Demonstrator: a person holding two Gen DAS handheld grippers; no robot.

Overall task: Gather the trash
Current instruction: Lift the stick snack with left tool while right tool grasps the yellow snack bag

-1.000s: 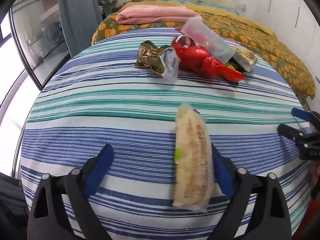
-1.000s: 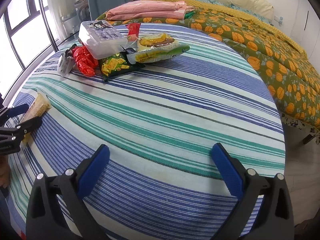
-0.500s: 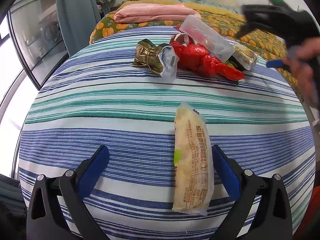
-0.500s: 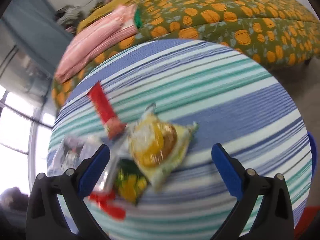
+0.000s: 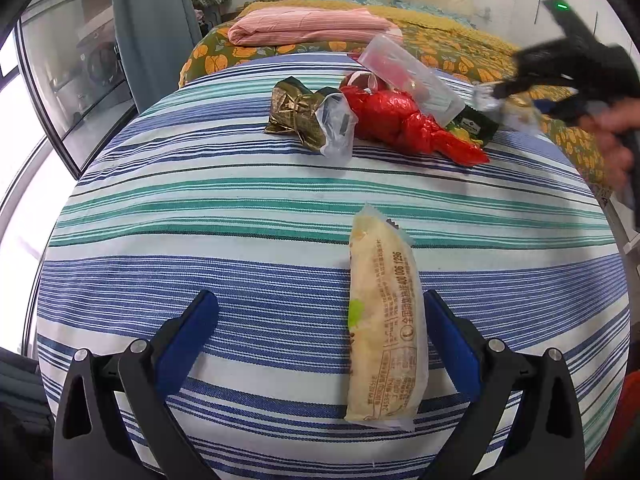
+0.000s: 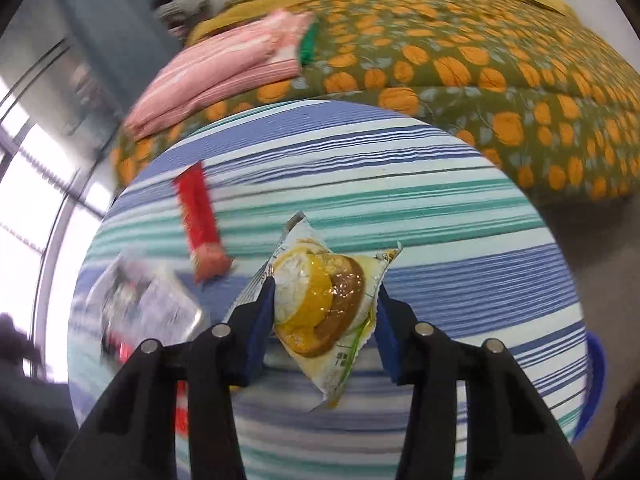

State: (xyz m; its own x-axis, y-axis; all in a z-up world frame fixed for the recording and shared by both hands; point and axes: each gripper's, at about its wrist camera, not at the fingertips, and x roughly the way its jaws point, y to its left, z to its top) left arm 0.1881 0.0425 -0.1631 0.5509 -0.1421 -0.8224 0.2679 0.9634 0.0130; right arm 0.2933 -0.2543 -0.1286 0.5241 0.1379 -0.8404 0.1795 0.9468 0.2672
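A long beige snack packet (image 5: 382, 320) lies on the striped tablecloth (image 5: 200, 208), between the wide-open jaws of my left gripper (image 5: 320, 308) and close to its right finger. It is not gripped. My right gripper (image 6: 324, 300) is closing on a pastry packet (image 6: 324, 304) with a yellow and brown picture, and both blue pads press its sides. In the left wrist view the right gripper (image 5: 500, 96) is blurred at the far right, over the trash pile: a gold wrapper (image 5: 294, 114), a clear bag (image 5: 338, 128), a red bag (image 5: 400, 120), a clear box (image 5: 408, 76).
A red wrapper (image 6: 200, 220) and the blurred clear box (image 6: 148, 304) lie left of the right gripper. A bed with an orange-flowered cover (image 6: 480, 60) and a folded pink blanket (image 5: 308, 30) stands behind the table. Curtain (image 5: 152, 20) and glass door at the left.
The right gripper swung from the near table to the trash pile, rolled, and closed from wide open onto the pastry packet. The left gripper stayed put, open beside the beige packet.
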